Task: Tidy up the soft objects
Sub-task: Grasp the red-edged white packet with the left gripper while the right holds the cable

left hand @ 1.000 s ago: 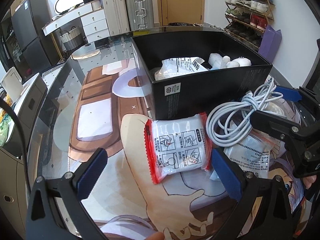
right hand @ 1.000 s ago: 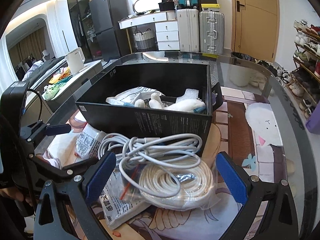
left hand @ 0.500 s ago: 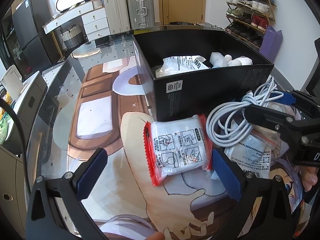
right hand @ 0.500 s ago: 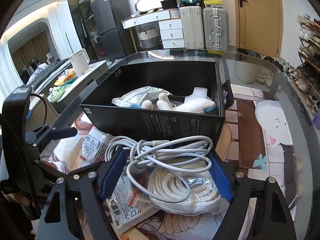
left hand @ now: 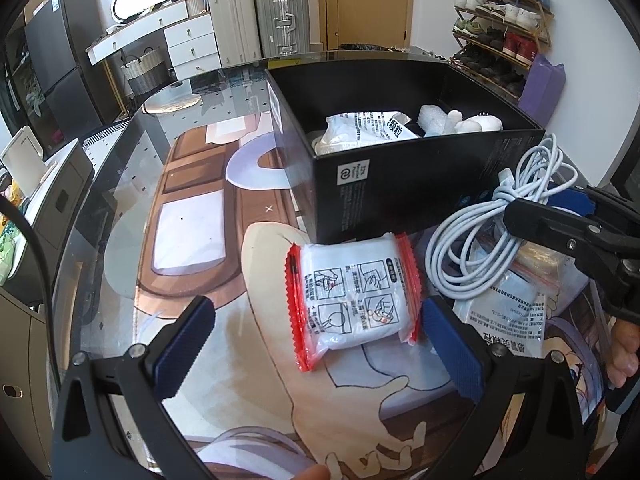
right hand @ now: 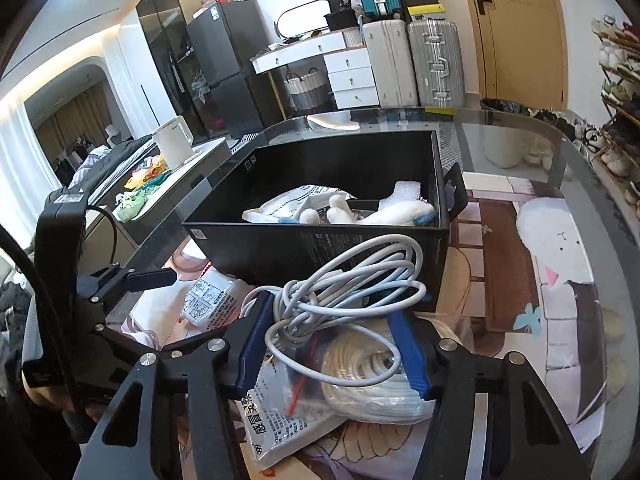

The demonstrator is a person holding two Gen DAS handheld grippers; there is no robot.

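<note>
A red-edged white packet lies flat on the printed mat in front of the black box. My left gripper stands open around it; neither pad presses on it. A coiled white cable rests on a bagged coil of white rope and a printed sachet. My right gripper is closing, and its blue pads squeeze the cable's loops from both sides. The box holds white packets and a white plush toy.
The glass table's curved edge runs along the right, and a shoe rack stands beyond it. A side counter with a white kettle is at the left. Suitcases and a drawer unit stand at the back. A person's fingers hold the right gripper.
The right gripper's jaws have narrowed from wide open onto the white cable, and the loops have bunched up between the pads. The left gripper and the red-edged packet have stayed put.
</note>
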